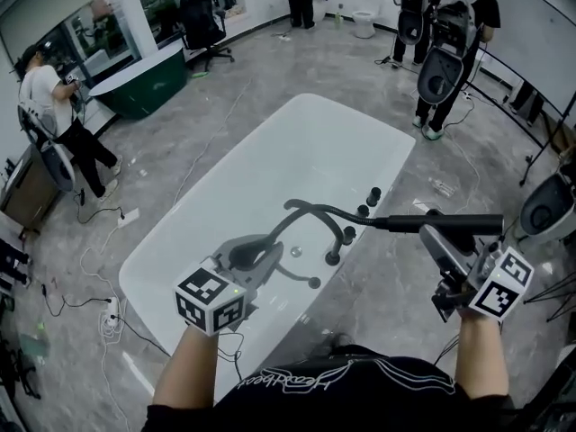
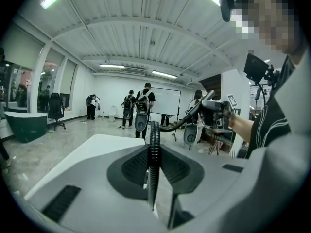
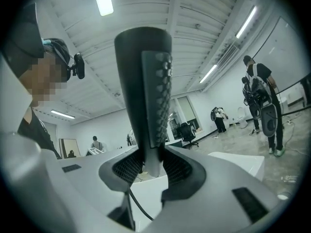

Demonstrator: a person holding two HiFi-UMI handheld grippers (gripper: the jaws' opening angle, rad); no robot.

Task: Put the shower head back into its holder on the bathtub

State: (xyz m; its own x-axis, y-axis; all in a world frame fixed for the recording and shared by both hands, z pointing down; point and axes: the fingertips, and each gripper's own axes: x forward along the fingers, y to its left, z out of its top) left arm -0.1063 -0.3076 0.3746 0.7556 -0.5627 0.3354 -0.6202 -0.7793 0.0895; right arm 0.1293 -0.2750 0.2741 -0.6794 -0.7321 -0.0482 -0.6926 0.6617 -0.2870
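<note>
The right gripper (image 1: 437, 238) clamps the black stick-shaped shower head (image 1: 454, 224) level, beside the white oval bathtub (image 1: 297, 151). The left gripper (image 1: 261, 257) pinches the black ribbed hose (image 1: 310, 207). Best to feed slack while lowering it toward the black rim fittings (image 1: 364, 211).

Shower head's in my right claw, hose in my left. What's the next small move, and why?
Probably lower the right claw and the shower head toward the black fittings on the bathtub rim, where it likely docks. The head is held level, apart from them, while the left claw pinches the hose over the tub.
</note>
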